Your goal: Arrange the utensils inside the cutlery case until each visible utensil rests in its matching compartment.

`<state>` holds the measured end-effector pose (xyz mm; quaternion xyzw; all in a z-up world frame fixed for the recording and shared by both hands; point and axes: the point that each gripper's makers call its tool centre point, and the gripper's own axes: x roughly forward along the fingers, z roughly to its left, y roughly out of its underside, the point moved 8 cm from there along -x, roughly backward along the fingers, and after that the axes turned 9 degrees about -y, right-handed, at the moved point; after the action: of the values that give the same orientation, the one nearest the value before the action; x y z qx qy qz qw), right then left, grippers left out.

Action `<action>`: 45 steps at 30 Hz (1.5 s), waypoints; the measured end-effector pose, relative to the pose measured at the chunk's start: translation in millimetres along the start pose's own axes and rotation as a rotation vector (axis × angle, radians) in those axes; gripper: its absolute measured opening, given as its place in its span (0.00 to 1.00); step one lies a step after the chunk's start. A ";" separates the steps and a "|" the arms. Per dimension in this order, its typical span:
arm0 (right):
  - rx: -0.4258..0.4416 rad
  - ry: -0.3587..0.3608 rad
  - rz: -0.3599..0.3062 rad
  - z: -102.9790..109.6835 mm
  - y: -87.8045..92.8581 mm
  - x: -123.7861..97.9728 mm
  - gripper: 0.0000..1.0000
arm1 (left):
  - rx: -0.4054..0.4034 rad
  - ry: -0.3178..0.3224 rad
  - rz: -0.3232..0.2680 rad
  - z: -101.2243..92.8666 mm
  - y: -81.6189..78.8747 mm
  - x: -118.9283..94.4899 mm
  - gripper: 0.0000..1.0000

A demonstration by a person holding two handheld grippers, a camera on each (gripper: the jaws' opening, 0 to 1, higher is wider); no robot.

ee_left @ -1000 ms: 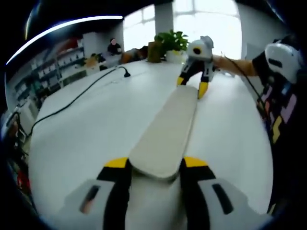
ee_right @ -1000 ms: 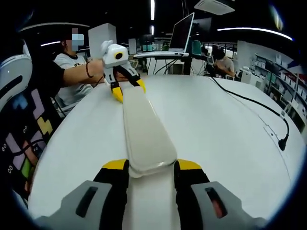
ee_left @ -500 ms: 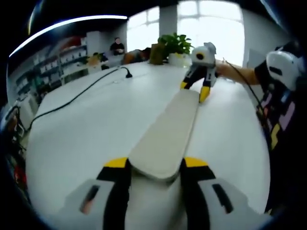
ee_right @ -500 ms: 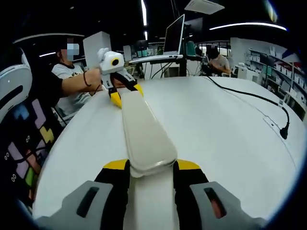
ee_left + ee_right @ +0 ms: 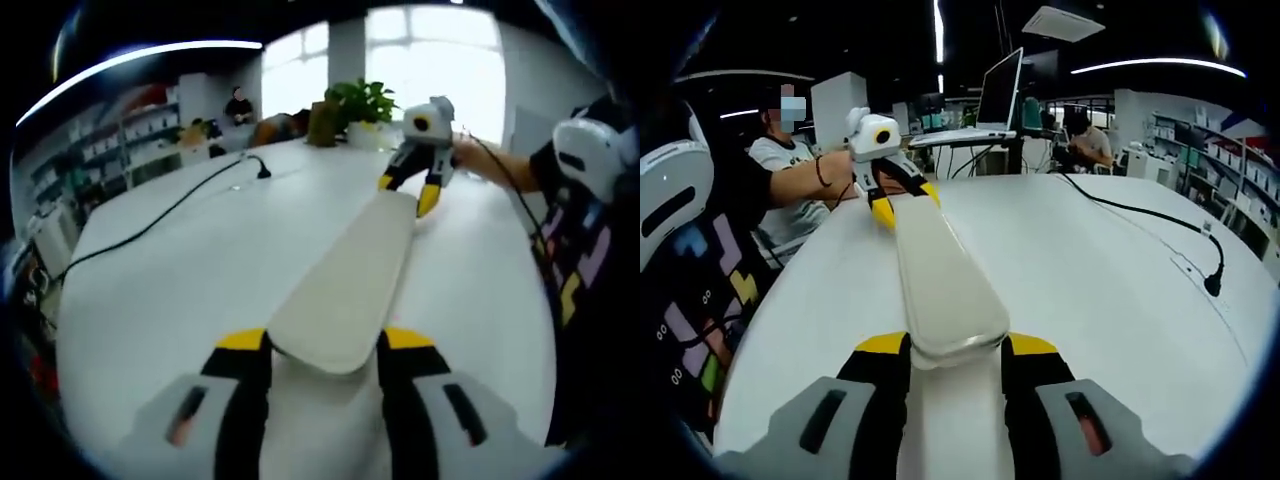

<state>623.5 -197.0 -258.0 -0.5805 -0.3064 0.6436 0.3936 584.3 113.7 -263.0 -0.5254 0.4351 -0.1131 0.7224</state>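
I've got the left gripper (image 5: 312, 345) and right gripper (image 5: 945, 350) each pinching one end of the closed cutlery case (image 5: 352, 280) over the white table (image 5: 180, 280).

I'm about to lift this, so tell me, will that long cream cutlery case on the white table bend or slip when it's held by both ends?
The cutlery case looks straight end to end between the left tongs and right tongs, so probably stiff. Its smooth, rounded ends may slip in a loose grip. Long and flat, it seems unlikely to roll on the table.
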 end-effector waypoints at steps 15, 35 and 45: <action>-0.012 0.117 -0.010 13.1 4.8 -54.2 0.36 | 0.080 0.061 -0.023 -14.3 -43.6 29.6 0.44; 0.005 0.202 -0.012 33.7 38.2 -86.3 0.36 | 0.138 0.132 -0.017 -42.3 -54.3 65.2 0.44; 0.047 0.192 -0.013 31.4 56.3 -83.4 0.37 | 0.139 0.151 0.000 -46.6 -50.1 75.1 0.45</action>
<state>585.3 -295.2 -259.3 -0.6281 -0.2561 0.5893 0.4389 609.0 15.2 -261.6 -0.4642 0.4793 -0.1822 0.7222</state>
